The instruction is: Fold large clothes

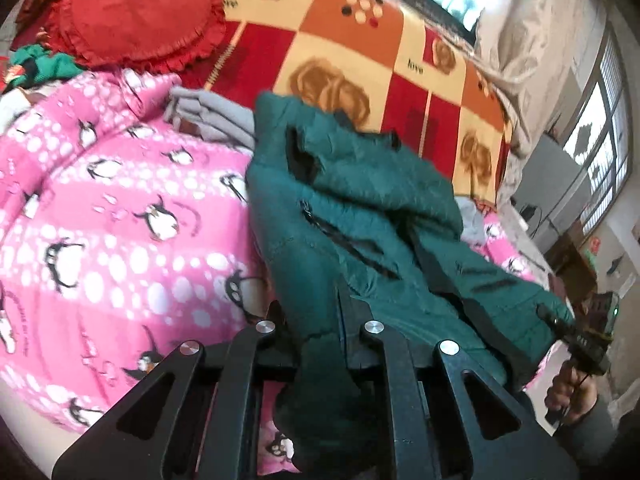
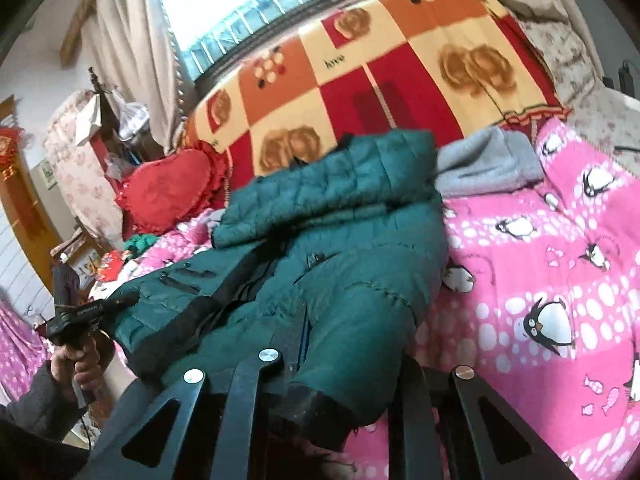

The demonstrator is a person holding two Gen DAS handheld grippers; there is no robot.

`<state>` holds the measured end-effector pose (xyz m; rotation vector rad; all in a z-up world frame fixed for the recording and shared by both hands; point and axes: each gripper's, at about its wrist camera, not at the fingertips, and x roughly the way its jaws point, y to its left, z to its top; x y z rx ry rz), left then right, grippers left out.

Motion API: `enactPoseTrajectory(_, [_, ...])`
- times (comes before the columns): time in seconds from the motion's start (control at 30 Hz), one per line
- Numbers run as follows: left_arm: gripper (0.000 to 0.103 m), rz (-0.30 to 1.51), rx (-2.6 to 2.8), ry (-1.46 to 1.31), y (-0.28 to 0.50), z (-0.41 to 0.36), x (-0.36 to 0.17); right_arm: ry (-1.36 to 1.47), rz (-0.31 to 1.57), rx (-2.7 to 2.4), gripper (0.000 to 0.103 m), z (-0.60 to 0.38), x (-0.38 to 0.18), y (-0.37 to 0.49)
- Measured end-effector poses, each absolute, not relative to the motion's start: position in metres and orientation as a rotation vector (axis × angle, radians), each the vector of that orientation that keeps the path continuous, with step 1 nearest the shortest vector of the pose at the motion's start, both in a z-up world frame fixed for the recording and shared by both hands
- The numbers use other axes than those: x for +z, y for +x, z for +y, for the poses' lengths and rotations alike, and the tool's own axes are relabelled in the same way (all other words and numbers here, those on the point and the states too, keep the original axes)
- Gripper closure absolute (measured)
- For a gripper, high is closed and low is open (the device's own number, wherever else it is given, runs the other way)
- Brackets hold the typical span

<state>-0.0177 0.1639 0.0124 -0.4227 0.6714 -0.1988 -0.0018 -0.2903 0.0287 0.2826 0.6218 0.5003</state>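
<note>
L wrist view: left gripper (image 1: 320,344) clamped on the hem of the green jacket (image 1: 352,208) – jacket lies on the pink penguin blanket (image 1: 112,208), long axis running away toward the checkered quilt (image 1: 360,52).

R wrist view: right gripper (image 2: 340,364) pinches jacket's (image 2: 328,232) near corner – grey clothes (image 2: 488,160) beside it.

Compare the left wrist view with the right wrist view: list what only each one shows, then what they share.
Only the left wrist view: the right gripper gripping the jacket's hem, and a folded grey stack beside the jacket.

Only the right wrist view: the left gripper at the jacket's other edge, and a grey hoodie.

Both: the green jacket on the pink penguin blanket, the checkered quilt, and the red heart pillow.
</note>
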Motion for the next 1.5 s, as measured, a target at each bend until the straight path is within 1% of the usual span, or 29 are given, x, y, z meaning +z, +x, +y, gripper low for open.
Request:
enactPoseTrajectory(0.17, [0.092, 0.684, -0.212, -0.408, -0.041, 0.170, 0.018, 0.274, 0.622, 0.517, 0.088, -0.285, 0.030, -0.026])
enactPoseTrajectory(0.37, [0.091, 0.807, -0.135, -0.329, -0.040, 0.159, -0.003, 0.295, 0.691, 0.460, 0.088, -0.282, 0.013, -0.029])
enactPoseTrajectory(0.5, [0.091, 0.824, -0.060, -0.240, -0.044, 0.143, -0.005, 0.292, 0.715, 0.410, 0.087, -0.280, 0.013, -0.031])
enactPoseTrajectory(0.73, [0.091, 0.834, 0.076, -0.108, -0.047, 0.119, -0.007, 0.160, 0.728, 0.298, 0.087, -0.260, 0.012, -0.033])
enactPoseTrajectory(1.5, [0.090, 0.867, 0.094, -0.088, -0.044, 0.116, -0.015, 0.162, 0.741, 0.282, 0.087, -0.260, 0.003, -0.036])
